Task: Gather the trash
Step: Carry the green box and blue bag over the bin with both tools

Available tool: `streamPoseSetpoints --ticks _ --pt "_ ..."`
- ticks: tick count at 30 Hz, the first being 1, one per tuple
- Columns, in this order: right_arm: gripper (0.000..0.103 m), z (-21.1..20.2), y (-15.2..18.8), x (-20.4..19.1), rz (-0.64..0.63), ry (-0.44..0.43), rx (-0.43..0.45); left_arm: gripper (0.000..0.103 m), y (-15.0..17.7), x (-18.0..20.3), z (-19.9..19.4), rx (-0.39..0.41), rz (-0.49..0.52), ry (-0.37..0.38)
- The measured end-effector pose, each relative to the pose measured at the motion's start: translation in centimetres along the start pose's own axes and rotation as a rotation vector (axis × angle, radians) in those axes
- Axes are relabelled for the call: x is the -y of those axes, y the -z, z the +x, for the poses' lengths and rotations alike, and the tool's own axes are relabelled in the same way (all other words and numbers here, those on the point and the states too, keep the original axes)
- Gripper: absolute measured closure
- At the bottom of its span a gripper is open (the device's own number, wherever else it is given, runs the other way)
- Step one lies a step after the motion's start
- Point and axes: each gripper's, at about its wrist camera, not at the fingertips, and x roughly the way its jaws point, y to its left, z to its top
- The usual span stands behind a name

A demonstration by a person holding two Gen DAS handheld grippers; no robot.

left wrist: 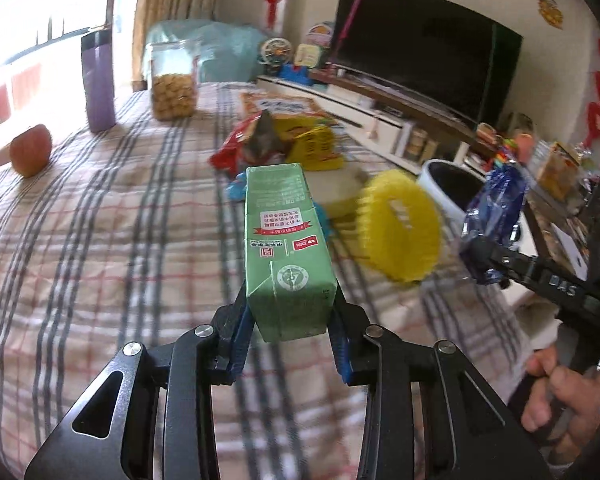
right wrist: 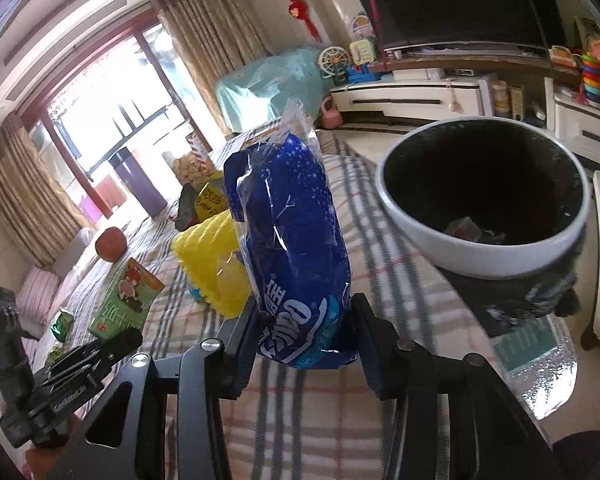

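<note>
Plainly, in the left wrist view the left gripper point(left wrist: 290, 316) has its jaws clamped on a green carton point(left wrist: 284, 248), held lengthwise above the checked tablecloth point(left wrist: 100, 240). At two o'clock from it sits the white bin point(left wrist: 440, 184), with a yellow wrapper point(left wrist: 400, 226) between. In the right wrist view the right gripper point(right wrist: 306, 344) pinches a blue snack packet point(right wrist: 292, 240) upright; the white bin point(right wrist: 488, 248) lies at two o'clock, just beside the packet.
</note>
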Motion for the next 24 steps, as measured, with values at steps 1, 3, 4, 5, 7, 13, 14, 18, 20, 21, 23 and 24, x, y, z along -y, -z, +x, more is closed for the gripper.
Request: streamPoseSetpoints --ticks 1,3,4,5,7,13,14,18,20,21,23,24 --pt "0.058 -0.2 0.1 0.1 0.004 0.004 0.005 0.071 -0.1 0.6 -0.2 0.006 0.012 0.009" --pt "0.058 -0.6 0.0 0.5 0.015 0.009 0.014 0.071 -0.2 1.4 -0.6 0.013 0.029 0.019" --pt "0.058 -0.7 0.0 0.7 0.018 0.012 0.017 0.071 -0.3 1.9 -0.7 0.016 0.038 0.03" --pt "0.058 -0.9 -0.1 1.0 0.023 0.015 0.022 0.071 -0.4 2.2 -0.7 0.017 0.044 0.038" --pt "0.058 -1.3 -0.2 1.5 0.031 0.019 0.03 0.071 -0.5 3.1 -0.7 0.02 0.057 0.059" --pt "0.058 -2.3 -0.1 3.0 0.053 0.035 0.048 0.071 -1.0 6.5 -0.7 0.027 0.115 0.125" --pt "0.058 -2.5 -0.1 3.2 0.057 0.039 0.052 0.071 -1.2 6.9 -0.4 0.028 0.121 0.135" --pt "0.058 -3.3 -0.2 4.3 0.073 0.051 0.067 0.071 -1.8 8.8 0.3 0.031 0.152 0.167" --pt "0.058 -3.7 -0.4 4.9 0.08 0.06 0.073 0.071 -2.1 9.8 0.8 0.031 0.168 0.18" --pt "0.058 -3.8 -0.5 5.2 0.084 0.062 0.075 0.071 -2.2 10.2 1.0 0.03 0.175 0.184" --pt "0.058 -4.1 -0.6 5.7 0.093 0.069 0.081 0.071 -2.4 11.0 1.6 0.025 0.187 0.195" --pt "0.058 -4.2 -0.6 5.9 0.095 0.072 0.083 0.071 -2.4 11.3 1.8 0.023 0.191 0.201"
